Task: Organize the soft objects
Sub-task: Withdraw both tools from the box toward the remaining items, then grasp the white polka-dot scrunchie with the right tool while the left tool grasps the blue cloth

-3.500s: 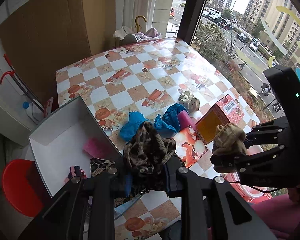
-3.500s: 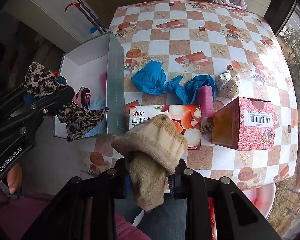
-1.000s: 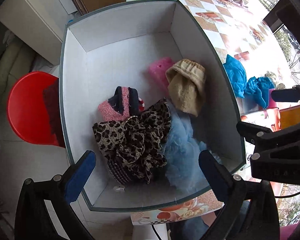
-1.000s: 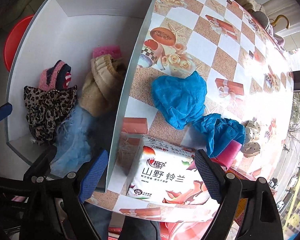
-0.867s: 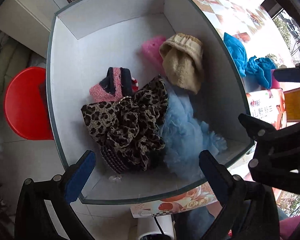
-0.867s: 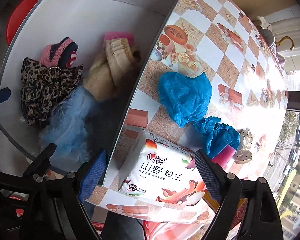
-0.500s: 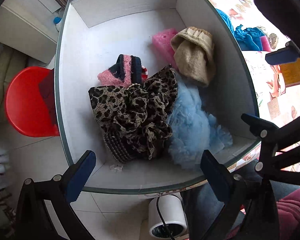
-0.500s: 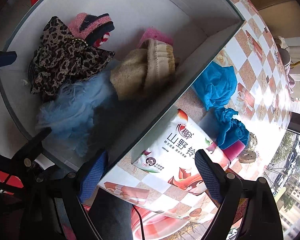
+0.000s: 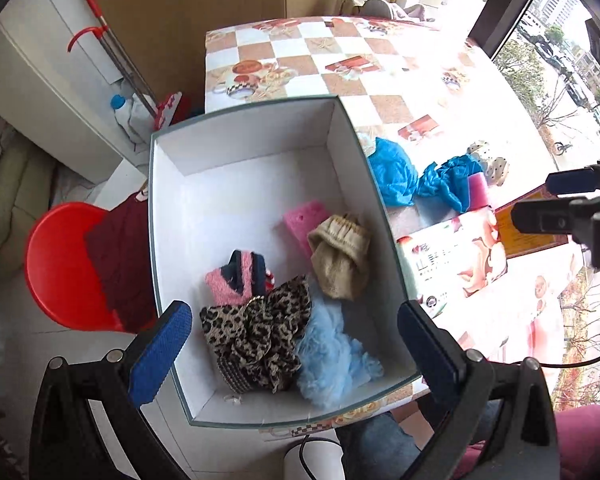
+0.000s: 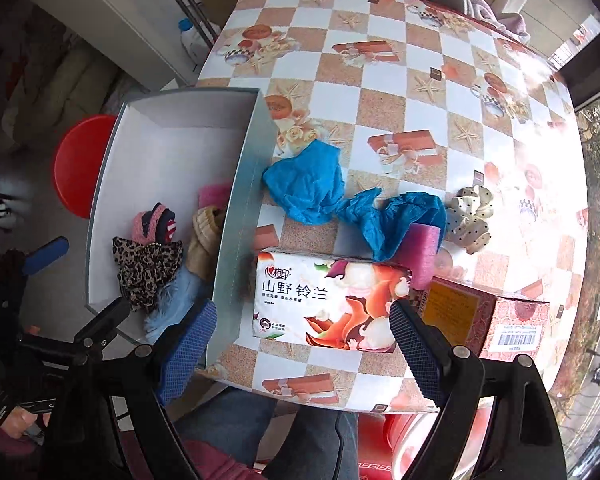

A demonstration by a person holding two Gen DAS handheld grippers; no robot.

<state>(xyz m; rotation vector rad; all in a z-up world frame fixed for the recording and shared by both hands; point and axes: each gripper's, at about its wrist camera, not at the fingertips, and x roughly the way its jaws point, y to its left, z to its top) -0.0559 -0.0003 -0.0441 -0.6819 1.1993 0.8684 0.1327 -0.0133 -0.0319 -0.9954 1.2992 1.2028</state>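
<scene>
**Soft things gathered in the white box, more still on the counter**

The white box (image 9: 244, 148) sits at the left edge of the counter (image 10: 384, 68), partly overhanging it. Inside lie a leopard-print scrunchie (image 9: 258, 334), a pale blue fluffy piece (image 9: 332, 356) touching its right side, a beige knit sock (image 9: 340, 256) against the right wall, a pink sponge (image 9: 302, 222) just behind the sock, and a pink and navy striped sock (image 9: 240, 276) behind the scrunchie. A dark ribbed item under the scrunchie is mostly hidden.

Outside the box, a blue crumpled cloth (image 10: 306, 186) lies just beside its right wall, with a second blue cloth (image 10: 396, 216) next to it. A magenta foam block (image 10: 424, 252) touches that second cloth, and a cream polka-dot scrunchie (image 10: 470, 216) lies near it. A tissue pack (image 10: 328, 300) lies in front of the cloths, beside a red carton (image 10: 492, 320) cut off by the right tool's finger.

The left tool (image 9: 296, 344) hovers over the near end of the box, jaws spread wide and empty. The right tool (image 10: 302, 344) hangs above the counter's near edge over the tissue pack, also spread wide and empty.

A red stool (image 9: 60, 264) stands on the floor left of the box, with a dark red cloth draped on it.
</scene>
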